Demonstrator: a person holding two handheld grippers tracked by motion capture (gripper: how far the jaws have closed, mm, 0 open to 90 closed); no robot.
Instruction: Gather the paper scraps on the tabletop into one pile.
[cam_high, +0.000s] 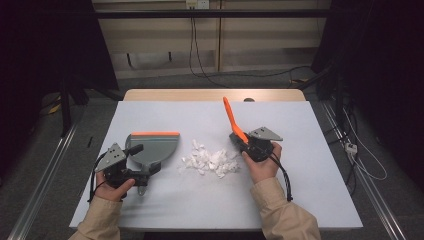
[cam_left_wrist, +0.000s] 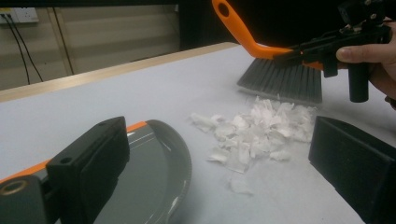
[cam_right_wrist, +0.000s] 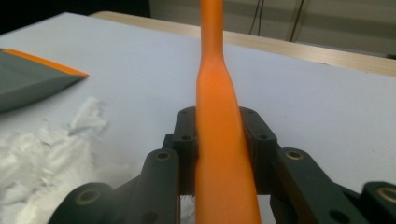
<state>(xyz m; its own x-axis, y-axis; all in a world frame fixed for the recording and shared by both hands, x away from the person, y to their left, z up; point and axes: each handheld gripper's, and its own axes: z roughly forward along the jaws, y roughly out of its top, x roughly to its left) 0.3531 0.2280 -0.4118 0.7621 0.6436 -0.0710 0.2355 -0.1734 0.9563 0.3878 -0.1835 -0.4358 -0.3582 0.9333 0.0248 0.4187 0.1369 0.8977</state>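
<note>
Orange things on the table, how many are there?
2. The brush's orange handle sticks up from the right gripper, right of the white scraps. The dustpan's orange edge strip lies left of the scraps.

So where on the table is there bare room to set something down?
Free: the far strip of the pale grey table beyond the grey orange-edged dustpan, and its near edge between the sleeves. Crowded: the middle, with the white paper scraps beside the orange-handled brush.
</note>
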